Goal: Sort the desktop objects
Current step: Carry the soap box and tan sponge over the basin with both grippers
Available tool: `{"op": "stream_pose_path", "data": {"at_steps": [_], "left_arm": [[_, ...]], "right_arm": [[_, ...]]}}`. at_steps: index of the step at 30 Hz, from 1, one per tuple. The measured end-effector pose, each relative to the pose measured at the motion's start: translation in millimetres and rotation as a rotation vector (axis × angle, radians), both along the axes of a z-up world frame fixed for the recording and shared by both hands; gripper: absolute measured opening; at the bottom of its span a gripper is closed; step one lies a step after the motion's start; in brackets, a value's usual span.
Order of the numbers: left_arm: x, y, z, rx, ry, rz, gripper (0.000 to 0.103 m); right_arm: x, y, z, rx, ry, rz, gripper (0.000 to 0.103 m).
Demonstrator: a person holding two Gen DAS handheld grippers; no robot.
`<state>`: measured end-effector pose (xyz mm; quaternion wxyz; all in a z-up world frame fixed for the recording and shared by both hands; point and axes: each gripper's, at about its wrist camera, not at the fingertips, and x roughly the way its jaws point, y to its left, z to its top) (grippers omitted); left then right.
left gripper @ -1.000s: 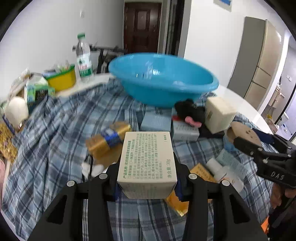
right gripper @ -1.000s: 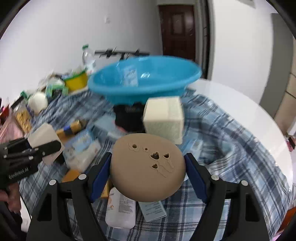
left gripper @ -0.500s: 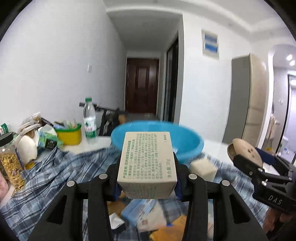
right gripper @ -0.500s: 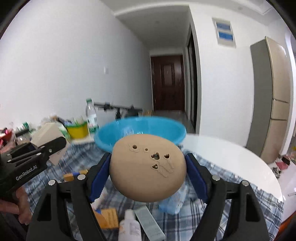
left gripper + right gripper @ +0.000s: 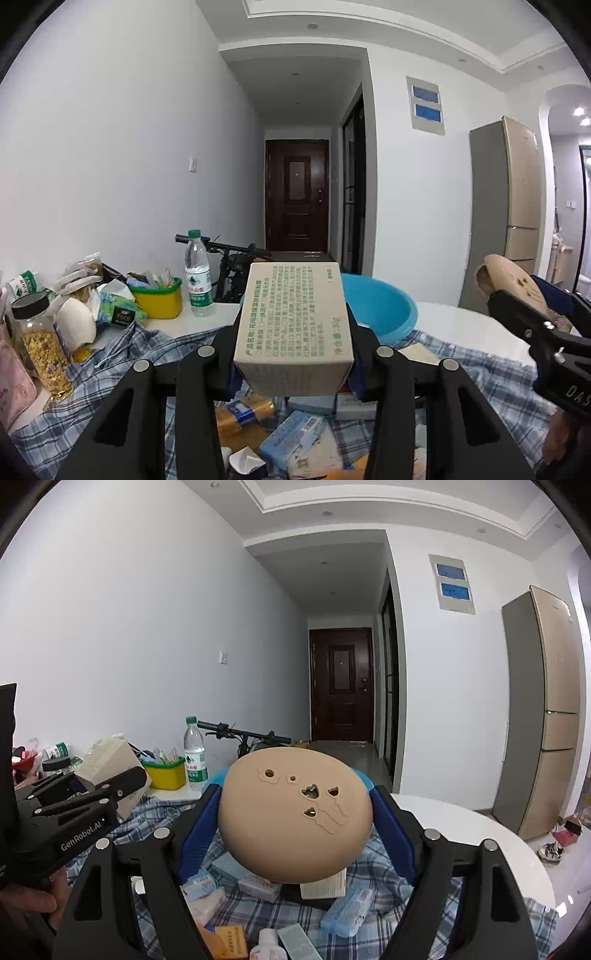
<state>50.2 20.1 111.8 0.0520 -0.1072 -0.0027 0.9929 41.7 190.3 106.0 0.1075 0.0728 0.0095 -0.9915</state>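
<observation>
My left gripper [image 5: 293, 363] is shut on a beige carton [image 5: 293, 325] printed with green text, held high above the table. It also shows in the right wrist view [image 5: 107, 762]. My right gripper [image 5: 295, 830] is shut on a round tan case [image 5: 295, 812] with cut-out holes, also held high; it shows at the right of the left wrist view [image 5: 509, 284]. A blue basin [image 5: 376, 306] sits beyond both, mostly hidden behind the held things. Small boxes and packets [image 5: 291, 439] lie on the plaid cloth [image 5: 110, 362] below.
At the left stand a cereal jar [image 5: 42, 343], a yellow tub [image 5: 157, 299] and a water bottle [image 5: 197, 273]. A bicycle handlebar [image 5: 243, 734] is behind the table. The white tabletop [image 5: 472, 834] extends right; a fridge [image 5: 543, 716] stands beyond.
Both grippers have risen and tilted up with their loads, so the views now look across the room instead of down at the table. Both grips are unchanged.
</observation>
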Motion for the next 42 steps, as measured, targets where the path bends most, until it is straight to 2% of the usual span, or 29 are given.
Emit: {"op": "stream_pose_path", "data": {"at_steps": [8, 11, 17, 21, 24, 26, 29, 33, 37, 42], "left_arm": [[-16, 4, 31, 0.015, 0.074, -0.003, 0.046], [-38, 6, 33, 0.058, 0.067, -0.022, 0.046], [-97, 12, 37, 0.047, 0.089, -0.010, 0.046], [-148, 13, 39, 0.057, 0.057, -0.010, 0.046], [-199, 13, 39, 0.047, -0.004, 0.012, 0.046], [-232, 7, 40, 0.100, -0.057, 0.013, 0.046], [-260, 6, 42, 0.145, -0.071, 0.033, 0.046], [-293, 14, 45, 0.109, -0.046, 0.035, 0.046], [-330, 14, 35, 0.160, -0.110, 0.056, 0.046], [-353, 20, 20, 0.073, -0.119, 0.070, 0.046]], "right_arm": [[-7, -7, 28, 0.030, 0.095, -0.003, 0.079], [-24, -5, 35, 0.014, 0.091, 0.004, 0.079], [-75, -3, 39, -0.006, 0.042, 0.009, 0.079], [-118, 3, 43, -0.061, 0.000, 0.050, 0.079], [-153, 3, 45, -0.055, -0.023, 0.011, 0.079], [-179, 1, 46, -0.046, -0.052, -0.006, 0.079], [-210, 2, 47, -0.070, -0.093, -0.007, 0.079], [-233, -9, 50, -0.007, -0.062, -0.032, 0.079], [-253, -12, 54, -0.017, -0.059, -0.024, 0.079], [-277, -11, 53, -0.030, -0.068, -0.053, 0.079]]}}
